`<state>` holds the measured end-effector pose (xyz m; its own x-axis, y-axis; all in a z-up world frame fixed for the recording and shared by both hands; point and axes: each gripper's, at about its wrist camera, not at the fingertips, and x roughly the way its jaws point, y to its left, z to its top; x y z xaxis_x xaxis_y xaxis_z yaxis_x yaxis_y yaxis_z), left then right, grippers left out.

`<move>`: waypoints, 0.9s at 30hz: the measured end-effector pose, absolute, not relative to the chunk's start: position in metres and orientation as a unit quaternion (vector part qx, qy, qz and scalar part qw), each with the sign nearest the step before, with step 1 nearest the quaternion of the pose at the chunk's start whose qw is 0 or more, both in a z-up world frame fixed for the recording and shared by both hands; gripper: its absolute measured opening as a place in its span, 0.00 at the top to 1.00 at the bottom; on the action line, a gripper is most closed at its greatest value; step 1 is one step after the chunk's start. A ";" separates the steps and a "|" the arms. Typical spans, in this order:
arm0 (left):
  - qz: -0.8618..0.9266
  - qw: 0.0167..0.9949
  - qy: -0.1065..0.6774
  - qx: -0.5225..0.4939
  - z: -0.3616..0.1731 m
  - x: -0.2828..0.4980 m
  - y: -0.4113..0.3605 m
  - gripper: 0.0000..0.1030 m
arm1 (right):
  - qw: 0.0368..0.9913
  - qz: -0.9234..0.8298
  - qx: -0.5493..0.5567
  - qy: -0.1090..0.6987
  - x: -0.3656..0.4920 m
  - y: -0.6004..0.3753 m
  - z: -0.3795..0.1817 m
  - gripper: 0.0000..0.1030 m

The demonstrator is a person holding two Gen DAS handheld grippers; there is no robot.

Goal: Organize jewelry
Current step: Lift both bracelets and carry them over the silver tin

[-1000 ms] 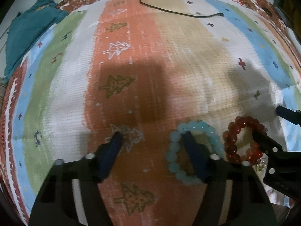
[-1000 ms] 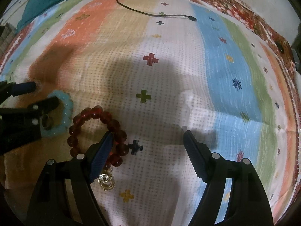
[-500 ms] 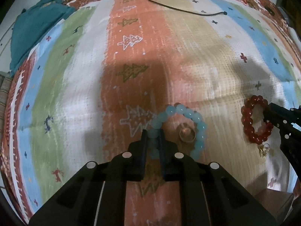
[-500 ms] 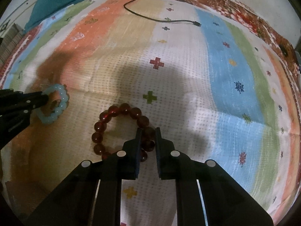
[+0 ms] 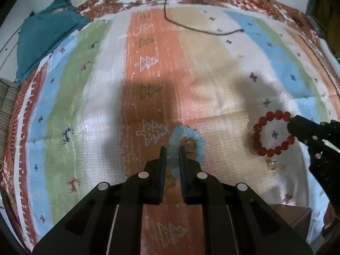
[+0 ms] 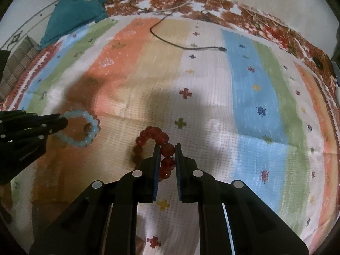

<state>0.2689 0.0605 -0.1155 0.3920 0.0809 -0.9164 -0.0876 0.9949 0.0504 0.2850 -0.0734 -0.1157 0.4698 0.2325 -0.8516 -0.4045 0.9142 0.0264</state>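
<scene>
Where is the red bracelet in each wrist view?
Left wrist: the red bracelet is at right of centre, its right side pinched by the right gripper.
Right wrist: the red bracelet is at lower centre, between the right gripper's fingers.
Shared landmark: the black cable near the rug's far end.

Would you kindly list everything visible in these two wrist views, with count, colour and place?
light blue bead bracelet: one, pale blue, pinched in the left gripper above the orange stripe.
ring: one, metallic, seen within the blue bracelet's loop.
red bead bracelet: one, dark red, pinched in the right gripper.
gold charm: one, gold, just below the red bracelet.
striped blanket: one, multicoloured stripes, beneath everything.
cable: one, black, at the blanket's far part.
teal cloth: one, teal, far left corner.
left gripper: one, black, shut on blue beads.
right gripper: one, black, shut on red beads.
</scene>
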 end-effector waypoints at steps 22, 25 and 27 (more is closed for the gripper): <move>0.031 0.870 0.492 -0.008 -0.051 0.239 0.049 0.89 | 0.874 0.192 -0.055 0.442 0.250 -0.088 -0.073 0.86; 0.029 0.874 0.485 -0.014 -0.044 0.233 0.047 0.89 | 0.878 0.192 -0.057 0.435 0.244 -0.089 -0.067 0.86; 0.027 0.877 0.480 -0.019 -0.039 0.229 0.047 0.89 | 0.880 0.191 -0.057 0.431 0.240 -0.091 -0.064 0.86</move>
